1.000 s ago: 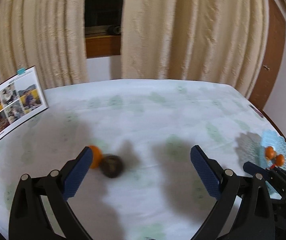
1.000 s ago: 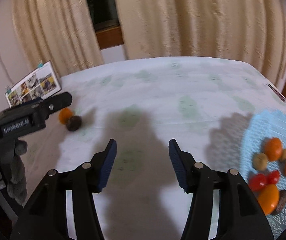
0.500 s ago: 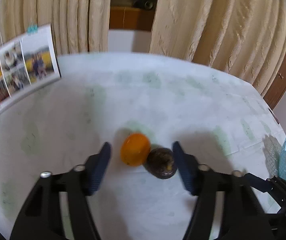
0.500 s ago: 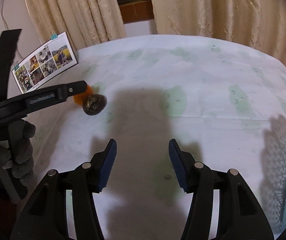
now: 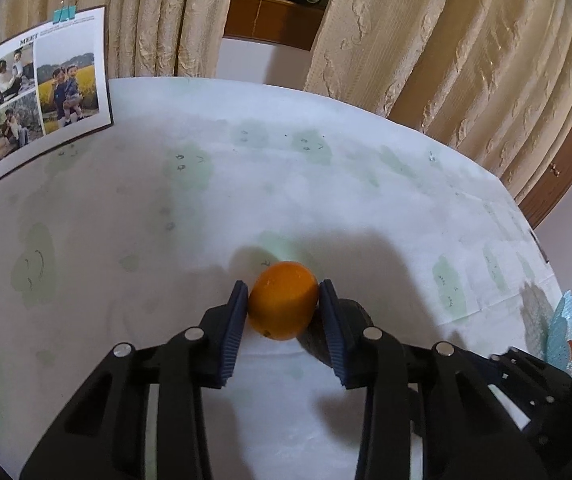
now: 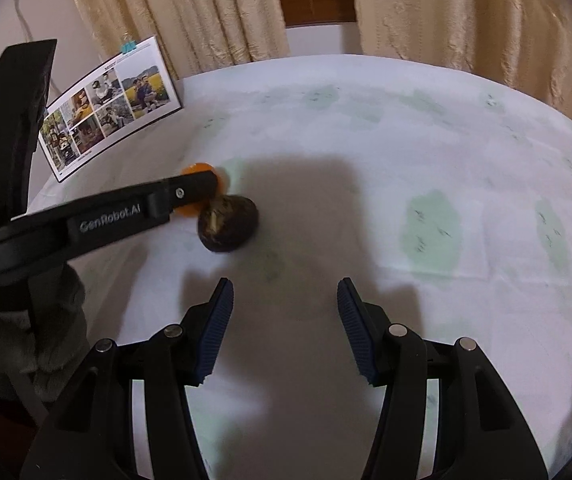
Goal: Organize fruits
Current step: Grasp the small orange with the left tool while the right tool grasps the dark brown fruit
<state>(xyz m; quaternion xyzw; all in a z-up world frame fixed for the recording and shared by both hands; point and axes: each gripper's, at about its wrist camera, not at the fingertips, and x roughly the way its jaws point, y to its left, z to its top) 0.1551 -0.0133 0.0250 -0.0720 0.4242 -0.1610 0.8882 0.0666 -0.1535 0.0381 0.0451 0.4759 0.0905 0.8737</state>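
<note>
Between the jaws of the left gripper (image 5: 282, 307) an orange fruit (image 5: 282, 305) is clamped, one blue pad pressed to each flank, and it appears to rest on the cloth-covered bench (image 5: 326, 184). Just beside it, touching or nearly so, a dark fruit (image 6: 227, 223) is seen, partly hidden behind the right-hand pad in the left wrist view. The right gripper (image 6: 283, 328) is held short of that dark fruit with its jaws apart and nothing between them.

The orange fruit is judged light, round and smooth-skinned, so it may slip or roll if pinched off-centre; a hold across its widest part, as now, is thought soundest, with modest pressure lest the skin be bruised. The dark fruit looks rougher, and it could be nudged away when the orange one is lifted.

At the bench's far right edge a pale blue tray (image 5: 562, 328) is glimpsed, presumably the destination. "GenRobot.AI" can be read on the left gripper's arm, and "MEET" heads the clipped photo card (image 5: 33, 96).
</note>
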